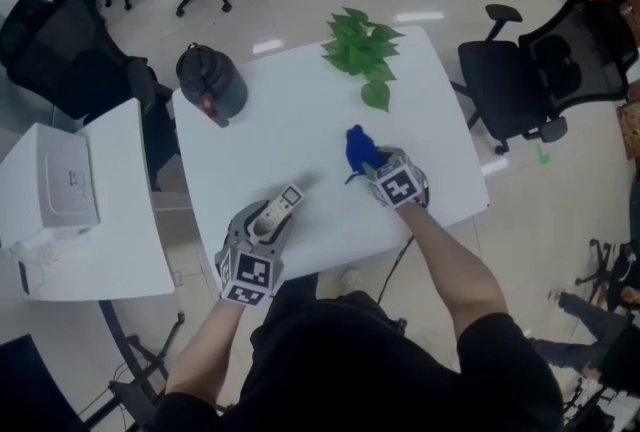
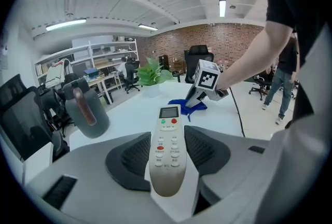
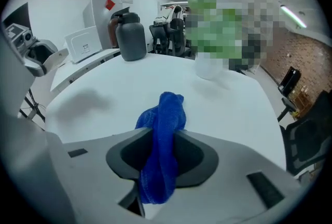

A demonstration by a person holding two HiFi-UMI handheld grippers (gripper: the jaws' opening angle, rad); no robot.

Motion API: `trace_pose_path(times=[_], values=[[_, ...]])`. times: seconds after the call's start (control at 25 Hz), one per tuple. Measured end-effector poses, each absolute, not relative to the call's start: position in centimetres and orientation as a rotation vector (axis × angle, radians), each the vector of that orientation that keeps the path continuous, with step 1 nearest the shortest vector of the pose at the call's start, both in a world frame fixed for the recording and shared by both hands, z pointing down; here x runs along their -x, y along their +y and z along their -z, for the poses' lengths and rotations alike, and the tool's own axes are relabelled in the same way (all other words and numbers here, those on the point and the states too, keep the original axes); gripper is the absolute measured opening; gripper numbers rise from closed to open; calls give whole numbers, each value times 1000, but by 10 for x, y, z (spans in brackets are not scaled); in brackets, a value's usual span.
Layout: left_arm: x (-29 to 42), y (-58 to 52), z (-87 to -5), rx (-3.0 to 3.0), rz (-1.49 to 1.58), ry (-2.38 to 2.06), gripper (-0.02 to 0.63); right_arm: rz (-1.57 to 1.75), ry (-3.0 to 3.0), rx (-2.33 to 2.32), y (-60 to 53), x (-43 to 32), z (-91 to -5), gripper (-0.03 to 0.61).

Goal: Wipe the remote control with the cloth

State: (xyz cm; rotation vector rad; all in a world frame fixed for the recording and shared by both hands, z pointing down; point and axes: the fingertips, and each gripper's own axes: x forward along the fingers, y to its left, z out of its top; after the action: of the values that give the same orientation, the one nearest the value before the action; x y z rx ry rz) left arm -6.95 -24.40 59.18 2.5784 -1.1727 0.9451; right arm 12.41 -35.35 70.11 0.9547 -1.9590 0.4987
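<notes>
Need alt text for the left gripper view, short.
The left hand-held gripper clamps a white remote control, buttons up, over a white table. Beyond, the right hand-held gripper grips a blue cloth on the table; grey jug left, green plant behind.

The head view looks steeply down on the table (image 1: 300, 130). Both gripper views skim low across it; the left one faces the right gripper (image 2: 190, 103).

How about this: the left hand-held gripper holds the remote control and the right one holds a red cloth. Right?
Nearly. The cloth in the right hand-held gripper is blue, not red; the right gripper view shows it. The left hand-held gripper holds the remote control.
</notes>
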Motion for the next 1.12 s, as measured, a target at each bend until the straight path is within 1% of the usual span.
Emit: trace_pose_path(times=[0.2,0.4,0.52,0.64,0.76,0.88,1.12], values=[[53,-223,-568,-2613,-978,-1241,207,-459,-2107,-998,-323,-119,-648,107],[36,-201,-543,-2657,-1028,-1321,206,-352,-2358,-1005,-266,-101,-546,101],[22,-180,-528,-2685,-1094,-1356,206,-249,-2507,-915,-212,-78,-479,100],[6,-159,-511,-2728,-1172,-1376,206,-162,-2604,-765,-157,-47,-433,100],[-6,-144,-494,-2788,-1251,-1388,206,-90,-2616,-630,-118,-19,-416,100],[-8,-132,-483,-2843,-1310,-1397,206,-41,-2574,-547,-90,1,-420,100],[6,-107,-474,-2957,-1403,-1372,206,50,-2457,-565,-72,29,-431,98]])
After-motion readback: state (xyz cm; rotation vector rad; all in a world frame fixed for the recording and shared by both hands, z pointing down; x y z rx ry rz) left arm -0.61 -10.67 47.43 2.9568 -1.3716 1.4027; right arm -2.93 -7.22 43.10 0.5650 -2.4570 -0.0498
